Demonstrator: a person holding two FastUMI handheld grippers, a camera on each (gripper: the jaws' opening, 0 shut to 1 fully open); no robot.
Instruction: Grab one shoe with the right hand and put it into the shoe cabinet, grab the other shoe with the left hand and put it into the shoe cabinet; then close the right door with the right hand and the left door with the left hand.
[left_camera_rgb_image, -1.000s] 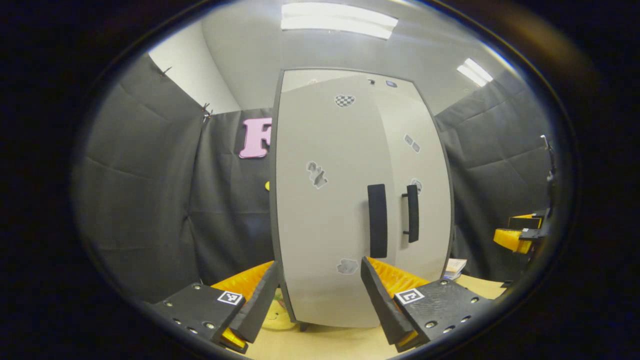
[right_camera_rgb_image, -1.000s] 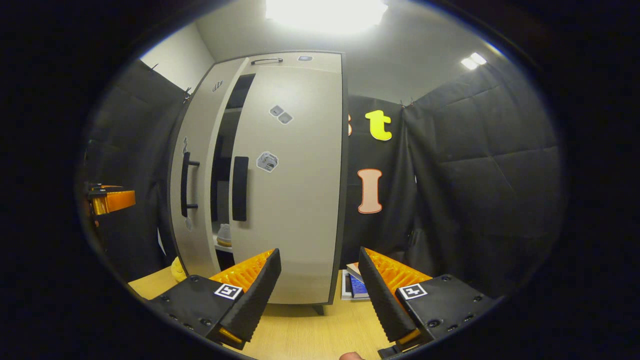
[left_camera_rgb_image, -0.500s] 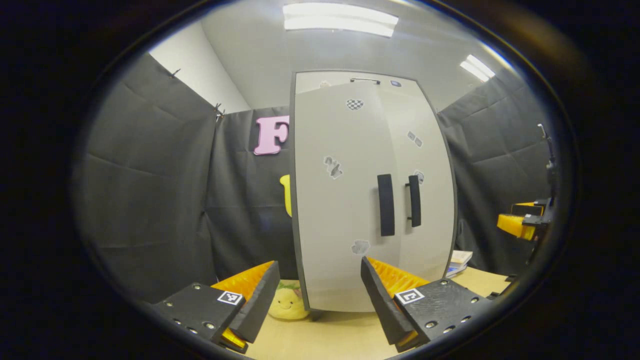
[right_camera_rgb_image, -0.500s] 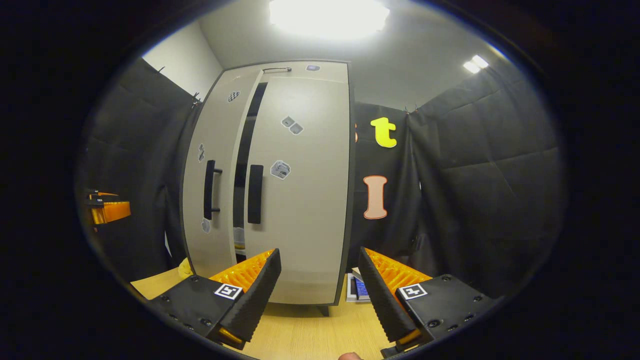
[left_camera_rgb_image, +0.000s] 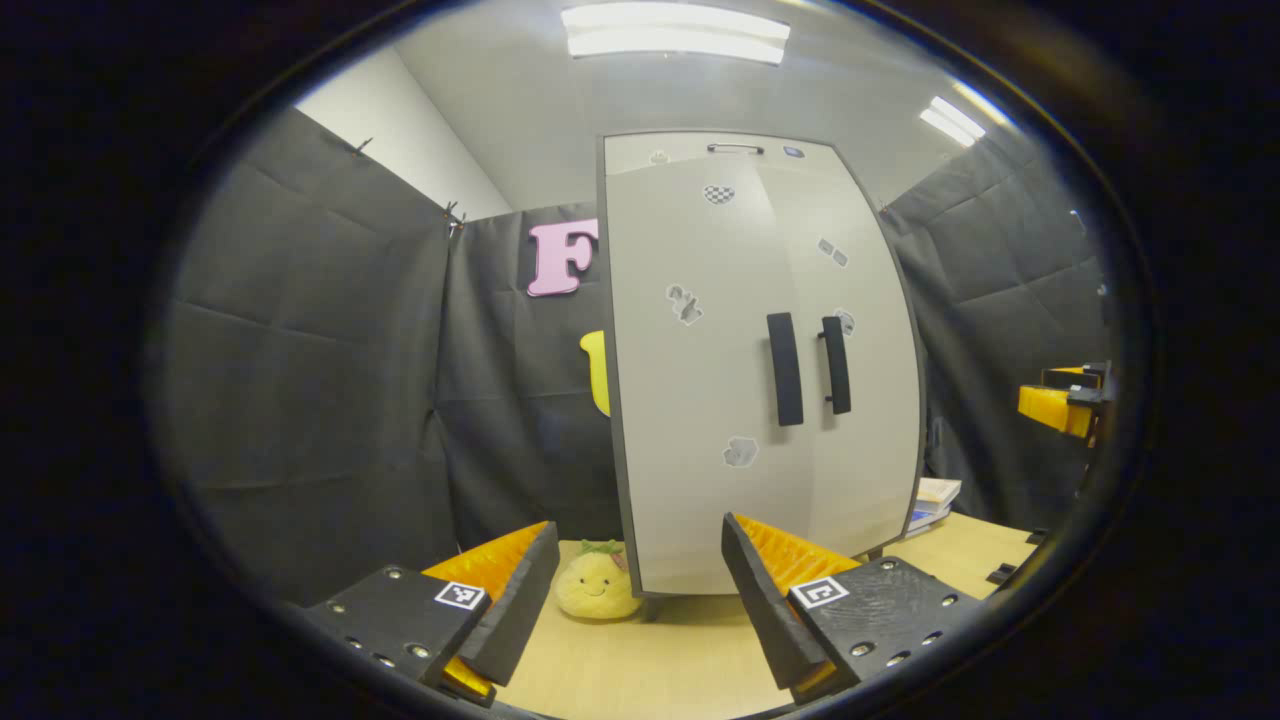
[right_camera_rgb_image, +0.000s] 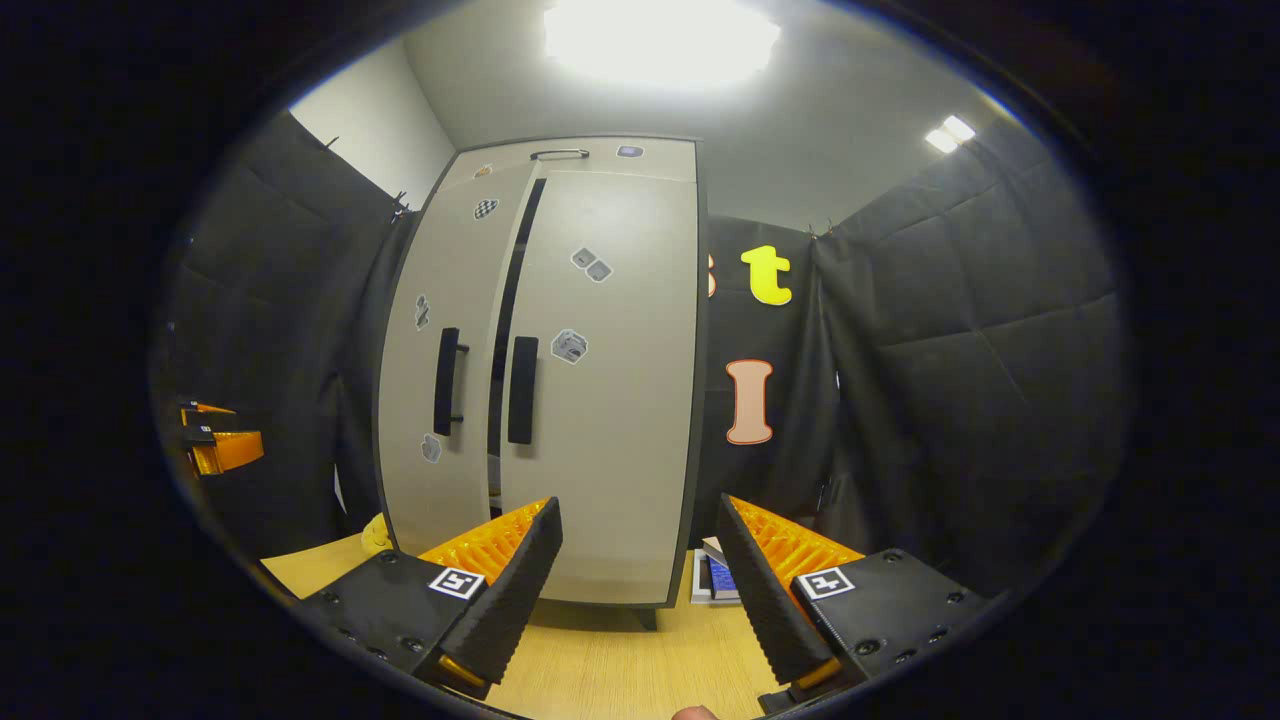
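The shoe cabinet (right_camera_rgb_image: 560, 380) stands on the table (right_camera_rgb_image: 620, 665) at 12 o'clock; a dark gap separates its left door (right_camera_rgb_image: 440, 370) from the right door (right_camera_rgb_image: 600, 380). The left gripper (left_camera_rgb_image: 640, 590) and right gripper (right_camera_rgb_image: 640, 585) gape empty. A plush toy (left_camera_rgb_image: 597, 585) sits at the cabinet's foot.

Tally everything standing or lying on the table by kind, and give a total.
Shoe cabinet: 1
Yellow plush toy: 1
Stack of books: 1, number of books unclear
Total: 3

Pale grey shoe cabinet (left_camera_rgb_image: 700, 400) with black handles (left_camera_rgb_image: 785, 368) (small checkered sticker (left_camera_rgb_image: 718, 193) up top), light wood bench (right_camera_rgb_image: 610, 665), yellow plush toy (left_camera_rgb_image: 598, 586).
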